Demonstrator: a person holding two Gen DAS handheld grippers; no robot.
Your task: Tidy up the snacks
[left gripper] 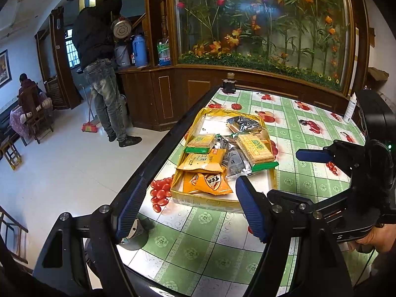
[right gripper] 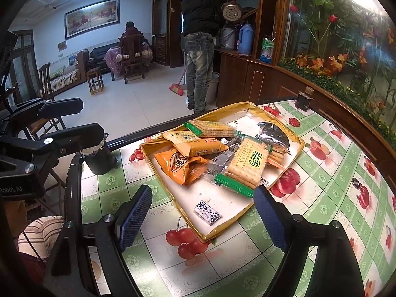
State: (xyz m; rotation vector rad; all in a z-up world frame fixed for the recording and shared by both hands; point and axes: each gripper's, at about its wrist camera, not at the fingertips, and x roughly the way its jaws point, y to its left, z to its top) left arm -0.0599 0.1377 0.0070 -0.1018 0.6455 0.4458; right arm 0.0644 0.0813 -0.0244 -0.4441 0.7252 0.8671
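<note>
A shallow yellow tray (left gripper: 205, 201) (right gripper: 300, 146) sits on the table and holds a pile of snacks. These include cracker packs with green ends (left gripper: 255, 148) (right gripper: 247, 165), orange packets (left gripper: 210, 182) (right gripper: 180, 164), silver packets (left gripper: 234, 160) (right gripper: 274, 133) and a small white-and-black candy (right gripper: 207, 213). My left gripper (left gripper: 190, 208) is open and empty, just in front of the tray's near edge. My right gripper (right gripper: 203, 216) is open and empty, its jaws standing either side of the tray's near corner. It also shows at the right of the left wrist view (left gripper: 311, 156).
The table (left gripper: 222, 255) (right gripper: 334, 198) has a green checked cloth with fruit prints. A small dark bottle (left gripper: 229, 84) (right gripper: 303, 99) stands at its far end, a dark cup (right gripper: 101, 158) at its left edge. A person (right gripper: 200, 37) stands by the wooden cabinet with a broom.
</note>
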